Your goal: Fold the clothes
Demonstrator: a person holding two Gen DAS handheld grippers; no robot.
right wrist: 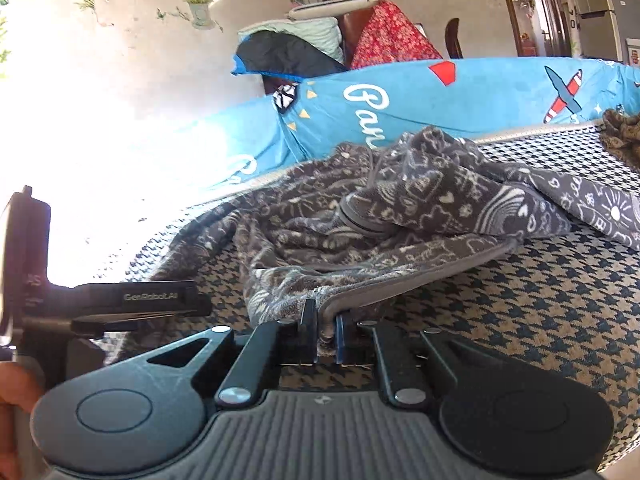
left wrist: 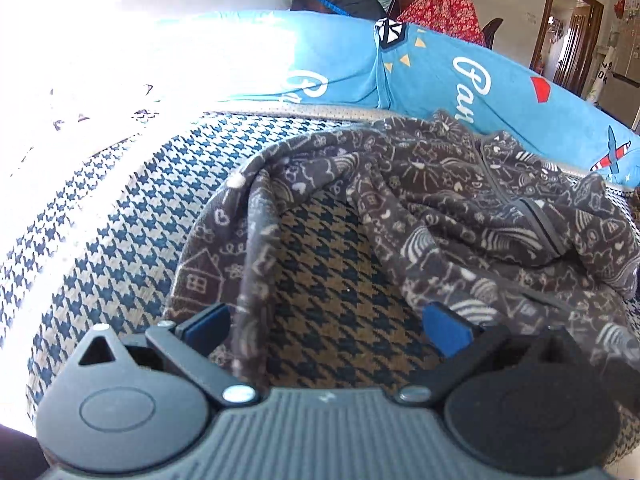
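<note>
A dark grey fleece garment (left wrist: pixel 440 208) with white doodle print and a zip lies crumpled on the houndstooth mat (left wrist: pixel 120 208). In the left wrist view my left gripper (left wrist: pixel 326 328) stands open. A fold of the garment hangs just inside its left finger (left wrist: pixel 208 324), and the pads are not pressing on it. In the right wrist view my right gripper (right wrist: pixel 326 322) is shut on the grey-bound hem of the garment (right wrist: pixel 400 208), with the hem lifted a little off the mat (right wrist: pixel 520 320). The black body of the left tool (right wrist: pixel 132 300) shows at the left.
A blue bolster (left wrist: pixel 460 76) printed with white script and planes runs along the far edge of the mat. Behind it a chair carries piled clothes (right wrist: pixel 288 52). A brown patterned cloth (right wrist: pixel 624 128) lies at the far right. A hand (right wrist: pixel 12 392) holds the left tool. Strong glare whites out the left side.
</note>
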